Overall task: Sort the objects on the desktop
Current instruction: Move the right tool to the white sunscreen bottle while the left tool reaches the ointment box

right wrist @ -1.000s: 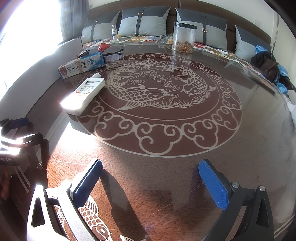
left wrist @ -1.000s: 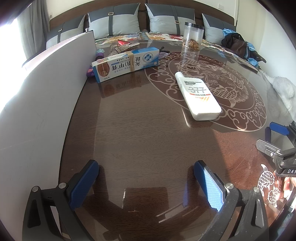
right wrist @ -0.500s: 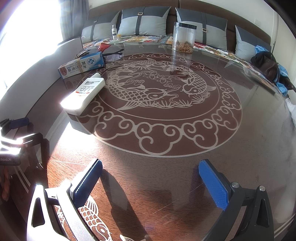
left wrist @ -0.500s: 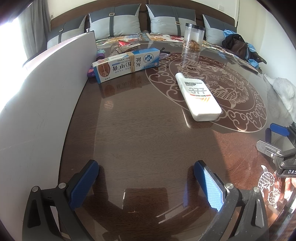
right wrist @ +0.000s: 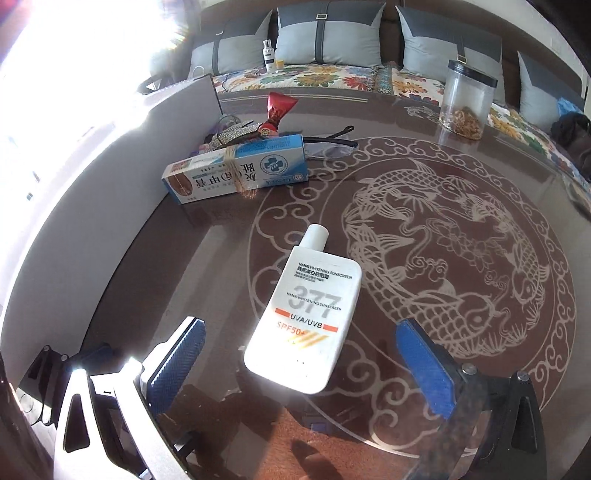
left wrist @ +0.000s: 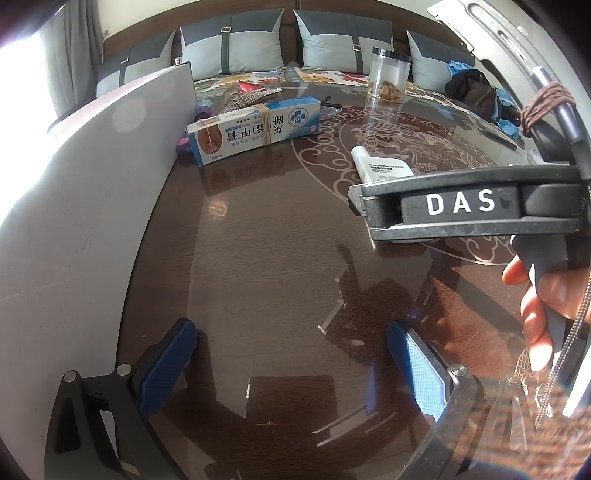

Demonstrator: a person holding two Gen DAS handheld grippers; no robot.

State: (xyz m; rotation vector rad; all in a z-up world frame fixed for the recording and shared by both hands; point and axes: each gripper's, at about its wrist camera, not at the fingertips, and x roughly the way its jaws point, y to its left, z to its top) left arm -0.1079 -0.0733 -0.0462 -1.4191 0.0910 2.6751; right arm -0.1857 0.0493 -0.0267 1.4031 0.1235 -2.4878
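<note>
Left wrist view: we see the left gripper (left wrist: 291,363) spread wide over bare table (left wrist: 258,258), gripping nothing. Right wrist view: the right gripper (right wrist: 303,363) gapes wide, empty; the sunscreen bottle (right wrist: 306,314) lies flat between its fingers.

Big brown table (left wrist: 258,258) with shiny top and pale fish drawing (right wrist: 443,240) in the middle. Tall white board (left wrist: 92,184) standing along the left edge. Behind, a row of grey cushions (right wrist: 328,33) over a flowery blanket (right wrist: 332,79), with a small bottle (right wrist: 268,55) there. Dark clothes (left wrist: 476,94) heaped far right. Grey curtain (left wrist: 66,55) far left.
</note>
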